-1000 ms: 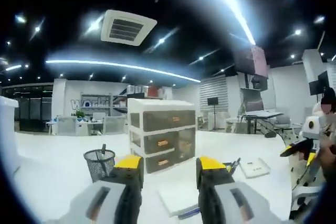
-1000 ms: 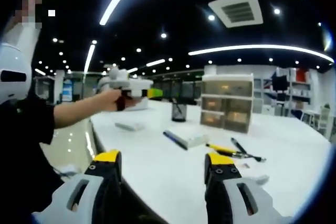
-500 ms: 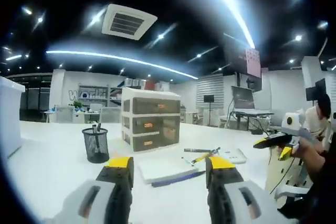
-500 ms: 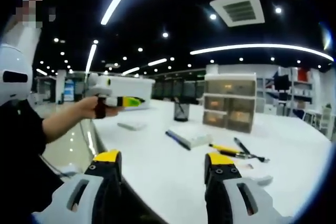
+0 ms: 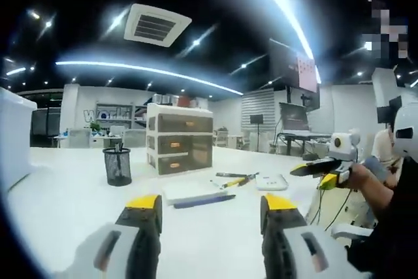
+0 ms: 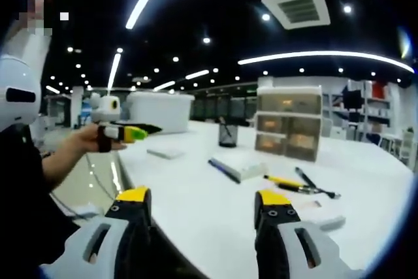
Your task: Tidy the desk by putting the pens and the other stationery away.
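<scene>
Yellow-tipped tools (image 5: 209,210) apparently open, empty.

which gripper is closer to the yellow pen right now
Right, though not by much. The right gripper hangs just short of the desk edge with the yellow pen ahead, slightly to its right. The left gripper is held off the desk's far side, beyond the notebook.
</scene>
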`<state>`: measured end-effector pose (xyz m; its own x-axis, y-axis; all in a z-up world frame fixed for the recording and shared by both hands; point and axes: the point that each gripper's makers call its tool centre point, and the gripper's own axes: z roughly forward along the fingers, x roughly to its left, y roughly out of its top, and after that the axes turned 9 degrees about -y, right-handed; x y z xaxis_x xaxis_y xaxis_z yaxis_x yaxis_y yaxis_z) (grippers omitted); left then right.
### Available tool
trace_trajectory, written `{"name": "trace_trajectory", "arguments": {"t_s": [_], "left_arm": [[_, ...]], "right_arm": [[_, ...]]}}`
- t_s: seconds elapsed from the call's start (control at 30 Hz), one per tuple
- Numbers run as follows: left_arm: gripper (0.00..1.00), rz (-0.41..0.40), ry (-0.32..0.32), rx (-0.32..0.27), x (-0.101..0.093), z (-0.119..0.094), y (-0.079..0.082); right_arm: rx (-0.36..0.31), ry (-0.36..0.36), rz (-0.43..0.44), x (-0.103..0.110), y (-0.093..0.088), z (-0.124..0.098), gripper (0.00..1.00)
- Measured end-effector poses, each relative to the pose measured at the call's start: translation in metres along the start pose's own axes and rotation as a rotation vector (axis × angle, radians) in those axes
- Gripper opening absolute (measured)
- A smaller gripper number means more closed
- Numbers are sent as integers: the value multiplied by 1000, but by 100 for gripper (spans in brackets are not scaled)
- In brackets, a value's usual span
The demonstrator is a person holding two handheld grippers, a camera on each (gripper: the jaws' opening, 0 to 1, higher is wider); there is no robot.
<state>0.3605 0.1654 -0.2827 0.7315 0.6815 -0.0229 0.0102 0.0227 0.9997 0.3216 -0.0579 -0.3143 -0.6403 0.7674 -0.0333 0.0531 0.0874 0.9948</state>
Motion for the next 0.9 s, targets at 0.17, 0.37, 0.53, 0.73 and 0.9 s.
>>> {"name": "trace_trajectory", "arguments": {"t_s": [0.17, 0.37, 0.53, 0.73, 0.9], "left_arm": [[63, 26, 13, 5, -9, -15, 0], [63, 48, 32, 11, -12, -29, 0], [63, 33, 41, 11, -10, -36, -7], [63, 17, 52, 10, -6, -44, -13], [63, 11, 62, 7, -3, -50, -15]], "right_arm": [[16, 6, 10, 1, -2, 3, 63], [26, 15, 7, 4, -1, 5, 63], [63, 17, -10, 4, -2, 7, 62], [104, 29, -55, 3, 2, 10, 62], [156, 57, -108, 5, 8, 17, 62]]}}
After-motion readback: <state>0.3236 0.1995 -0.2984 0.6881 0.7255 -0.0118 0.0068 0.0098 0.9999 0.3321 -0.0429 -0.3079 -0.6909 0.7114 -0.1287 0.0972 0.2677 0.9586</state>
